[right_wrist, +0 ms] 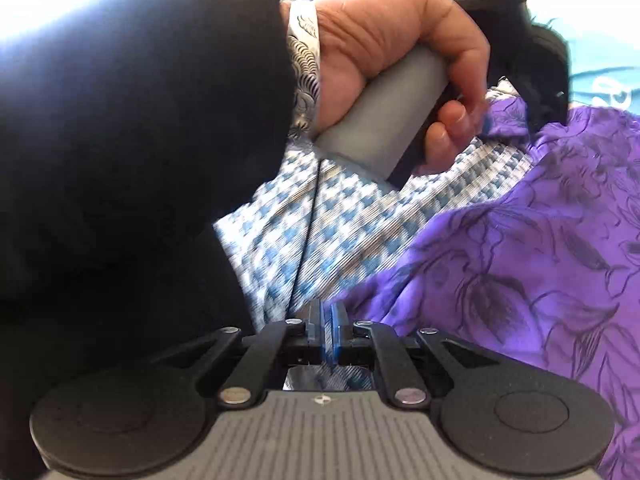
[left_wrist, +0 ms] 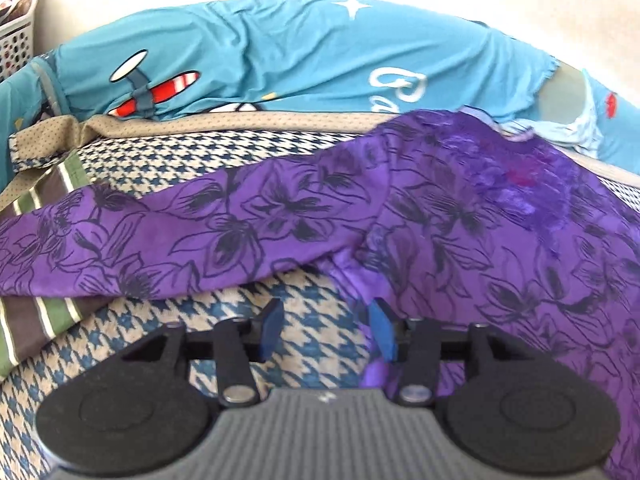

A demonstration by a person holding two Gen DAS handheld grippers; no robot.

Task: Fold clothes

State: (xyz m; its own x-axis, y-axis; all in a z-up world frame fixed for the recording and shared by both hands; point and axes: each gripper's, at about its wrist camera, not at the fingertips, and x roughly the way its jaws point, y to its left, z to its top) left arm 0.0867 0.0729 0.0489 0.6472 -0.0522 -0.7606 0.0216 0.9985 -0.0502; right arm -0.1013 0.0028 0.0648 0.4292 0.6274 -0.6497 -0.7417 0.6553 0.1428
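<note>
On the houndstooth cloth, blue and cream, that covers the work surface lies the purple garment with black flower outlines. In the left wrist view we see it spread from the left edge across to the right side, with one long part, perhaps a sleeve, reaching to the left. Near its top there is a darker, shinier purple patch. Behind it lies a turquoise garment with a red and white striped print and white letters. At the far left we notice a striped cloth in green, brown and white, and a white perforated basket in the corner.

The left gripper has its blue fingers standing apart, at a middle width. Between them we see only the houndstooth cloth; the edge of the purple garment is just beside the right finger, and nothing is pinched.

In the right wrist view, the right gripper has its blue pads almost together. A thin strip of patterned cloth shows in the narrow gap, but we cannot tell if it is held. The purple garment lies just to the right of it. Above, a hand with a black sleeve grips the grey handle of the other tool.
</note>
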